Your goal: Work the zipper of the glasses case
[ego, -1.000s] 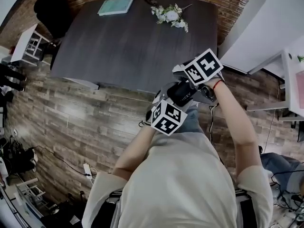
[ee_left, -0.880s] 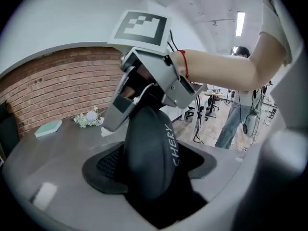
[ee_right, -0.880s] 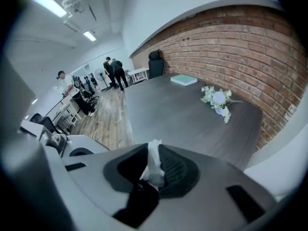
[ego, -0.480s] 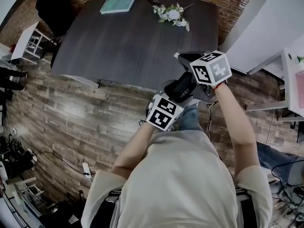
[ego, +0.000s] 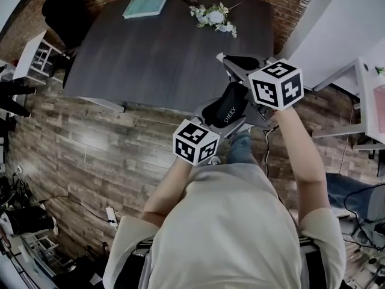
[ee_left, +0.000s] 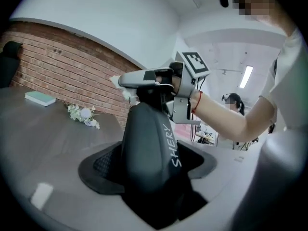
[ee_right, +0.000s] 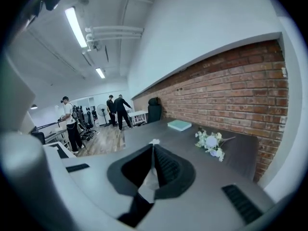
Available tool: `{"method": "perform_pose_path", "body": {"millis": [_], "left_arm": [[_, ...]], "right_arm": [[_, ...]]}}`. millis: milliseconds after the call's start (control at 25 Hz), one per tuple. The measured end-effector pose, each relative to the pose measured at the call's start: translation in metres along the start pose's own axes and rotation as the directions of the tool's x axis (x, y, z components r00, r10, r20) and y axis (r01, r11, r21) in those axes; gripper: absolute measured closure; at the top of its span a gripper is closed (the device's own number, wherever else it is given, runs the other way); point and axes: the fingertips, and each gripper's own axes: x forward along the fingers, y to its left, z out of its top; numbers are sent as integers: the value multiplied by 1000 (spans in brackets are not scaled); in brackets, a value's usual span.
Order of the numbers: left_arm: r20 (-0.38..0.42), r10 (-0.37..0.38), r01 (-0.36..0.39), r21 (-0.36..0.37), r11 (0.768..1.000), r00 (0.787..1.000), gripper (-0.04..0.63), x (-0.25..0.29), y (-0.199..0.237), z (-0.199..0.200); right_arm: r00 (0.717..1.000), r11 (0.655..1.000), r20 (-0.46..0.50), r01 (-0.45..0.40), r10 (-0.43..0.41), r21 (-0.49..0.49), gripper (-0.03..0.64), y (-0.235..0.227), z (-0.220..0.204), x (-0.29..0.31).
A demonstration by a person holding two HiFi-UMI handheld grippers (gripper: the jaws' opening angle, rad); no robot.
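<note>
Right claw [ee_right: 153,147] has risen and pinched shut on the zipper pull [ee_right: 148,184]; left claw [ee_left: 149,166] clamps the glasses case [ego: 227,107] steady.

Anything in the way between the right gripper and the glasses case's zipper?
Nothing visible. The right gripper is already shut on a small pale tab, apparently the zipper pull, at the end of the glasses case clamped in the left gripper.

Glasses case [ego: 225,108] over near tbl [ego: 150,59] edge; book [ego: 145,6], flowers [ego: 214,17] far side.
</note>
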Motion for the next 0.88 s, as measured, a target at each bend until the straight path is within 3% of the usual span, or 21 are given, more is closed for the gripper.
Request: {"method": "perform_pose_path", "body": {"millis": [280,480,720,880], "left_arm": [[93,-178,186,-85,979,980,225,-8,-18,22],[102,-304,314,-117,942,947,196,-13,-29,30],[60,-307,312,-133,941,950,233,-12,-25,26],[59,-259,264,-110,958,964,259,-12,-21,26]], "right_arm": [[990,995,115,-83,76,54,607,6,24,-10],[987,995,129,-97,93,25,607,4,33,-13],[982,993,149,-119,115,18,607,9,42,-16],[984,995,142,-101,104,-28,607,12,46,-19]]}}
